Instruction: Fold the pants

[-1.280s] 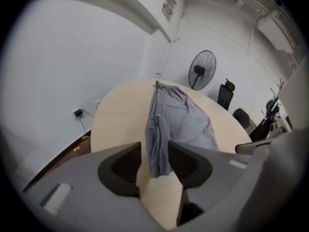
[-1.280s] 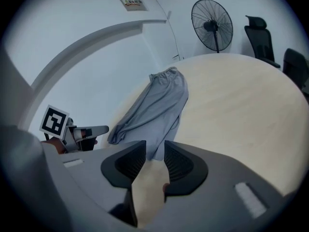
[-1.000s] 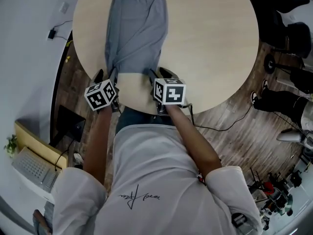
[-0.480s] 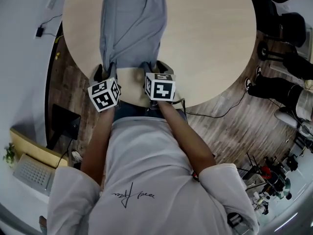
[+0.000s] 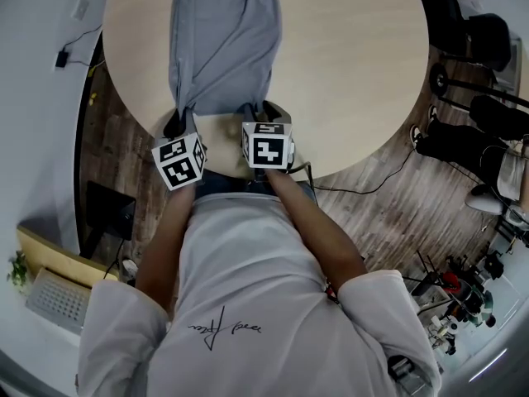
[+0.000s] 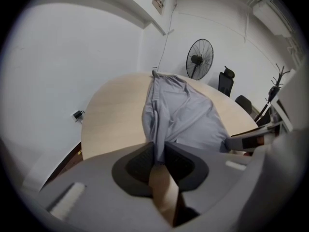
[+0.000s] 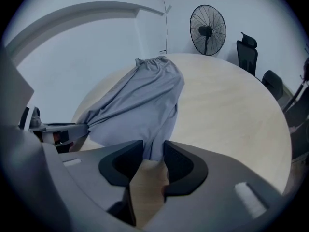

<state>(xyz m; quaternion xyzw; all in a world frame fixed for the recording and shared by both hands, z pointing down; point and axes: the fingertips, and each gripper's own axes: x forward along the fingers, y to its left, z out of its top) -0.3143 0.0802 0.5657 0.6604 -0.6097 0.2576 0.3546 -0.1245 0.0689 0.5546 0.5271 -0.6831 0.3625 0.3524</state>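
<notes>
Left gripper [image 6: 160, 151], jaws closing narrowly onto cloth, and right gripper [image 7: 153, 152], jaws closing but wider around cloth, sit together at the six o'clock end of grey fabric pants [image 5: 223, 48] stretching lengthwise toward twelve o'clock across a round pale wooden table [image 5: 355, 64].

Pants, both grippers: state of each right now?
pants: laid out lengthwise on the table, near end gathered at both grippers.
left gripper: jaws closing, pinched on the pants' near left corner.
right gripper: jaws closing, fabric between them, pads not yet pressing.
</notes>
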